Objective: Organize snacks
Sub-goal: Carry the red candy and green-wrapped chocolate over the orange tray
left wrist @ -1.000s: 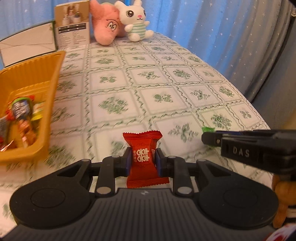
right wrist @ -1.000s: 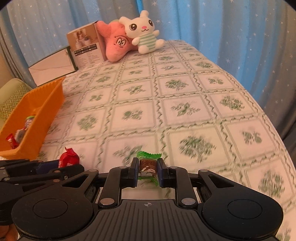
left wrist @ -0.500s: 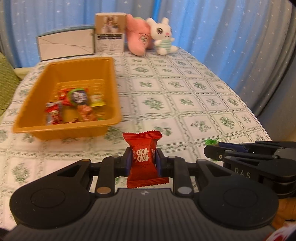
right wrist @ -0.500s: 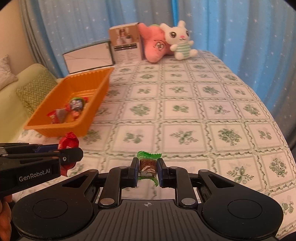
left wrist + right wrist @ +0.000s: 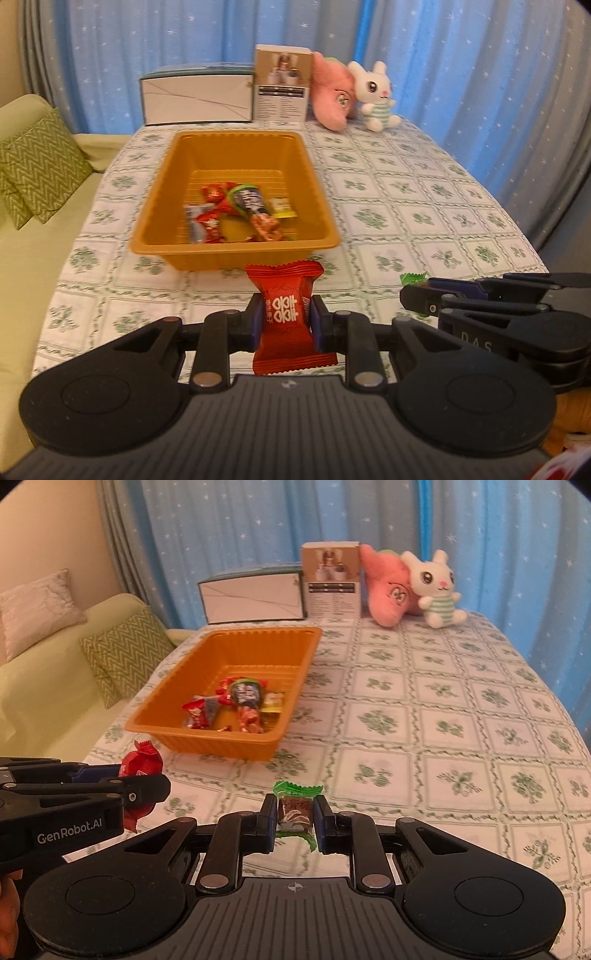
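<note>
My left gripper is shut on a red snack packet with white characters, held above the tablecloth just short of the orange tray. Several wrapped snacks lie in the tray. My right gripper is shut on a small green-and-brown candy, to the right of the tray's near corner. In the left wrist view the right gripper shows at the right with the green wrapper at its tip. The left gripper with the red packet shows at the left of the right wrist view.
Two boxes, a pink plush and a white bunny plush stand along the table's far edge. A green sofa with a zigzag cushion lies left of the table. Blue curtains hang behind and to the right.
Both grippers have swung left and risen with their snacks still held. The orange tray has come from the left edge of each view to straight ahead.
</note>
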Demonstrator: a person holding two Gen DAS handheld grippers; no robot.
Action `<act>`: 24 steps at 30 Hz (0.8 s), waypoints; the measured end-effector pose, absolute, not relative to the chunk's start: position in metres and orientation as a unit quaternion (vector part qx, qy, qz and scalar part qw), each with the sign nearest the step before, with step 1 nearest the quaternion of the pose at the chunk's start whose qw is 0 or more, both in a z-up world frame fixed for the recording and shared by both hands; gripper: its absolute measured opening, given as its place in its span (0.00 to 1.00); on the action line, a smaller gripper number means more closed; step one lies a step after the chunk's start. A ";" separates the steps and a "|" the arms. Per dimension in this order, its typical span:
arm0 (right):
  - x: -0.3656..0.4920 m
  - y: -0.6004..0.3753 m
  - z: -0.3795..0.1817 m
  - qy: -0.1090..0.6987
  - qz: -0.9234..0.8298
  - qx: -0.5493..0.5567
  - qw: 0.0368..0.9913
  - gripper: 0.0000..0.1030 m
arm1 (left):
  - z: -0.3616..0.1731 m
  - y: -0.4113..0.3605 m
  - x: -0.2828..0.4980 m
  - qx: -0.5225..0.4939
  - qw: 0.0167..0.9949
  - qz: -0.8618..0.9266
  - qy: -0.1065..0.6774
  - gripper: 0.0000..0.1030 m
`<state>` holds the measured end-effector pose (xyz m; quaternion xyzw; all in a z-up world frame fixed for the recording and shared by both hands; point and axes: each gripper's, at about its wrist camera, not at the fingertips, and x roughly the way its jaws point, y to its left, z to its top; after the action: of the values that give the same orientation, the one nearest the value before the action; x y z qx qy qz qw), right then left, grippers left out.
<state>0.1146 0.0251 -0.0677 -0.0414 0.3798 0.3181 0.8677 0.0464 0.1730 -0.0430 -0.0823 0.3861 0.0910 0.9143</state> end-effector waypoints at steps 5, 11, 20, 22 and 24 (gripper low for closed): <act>0.112 0.044 -0.064 0.374 0.334 -0.046 0.864 0.20 | -0.038 0.190 0.041 -0.089 0.914 0.104 0.382 0.22; 0.115 0.060 -0.063 0.372 0.343 -0.050 0.861 0.20 | -0.035 0.201 0.044 -0.088 0.914 0.109 0.380 0.22; 0.134 0.077 -0.059 0.369 0.350 -0.050 0.860 0.20 | -0.029 0.219 0.061 -0.089 0.917 0.106 0.374 0.22; 0.141 0.082 -0.057 0.367 0.351 -0.049 0.860 0.20 | -0.027 0.225 0.069 -0.090 0.918 0.105 0.372 0.22; 0.147 0.088 -0.055 0.366 0.351 -0.050 0.861 0.20 | -0.026 0.229 0.077 -0.088 0.918 0.103 0.372 0.22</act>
<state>0.1472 0.0876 -0.0550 -0.0503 0.3657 0.3506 0.8607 0.0769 0.2294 -0.0256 -0.0881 0.3715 0.1030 0.9185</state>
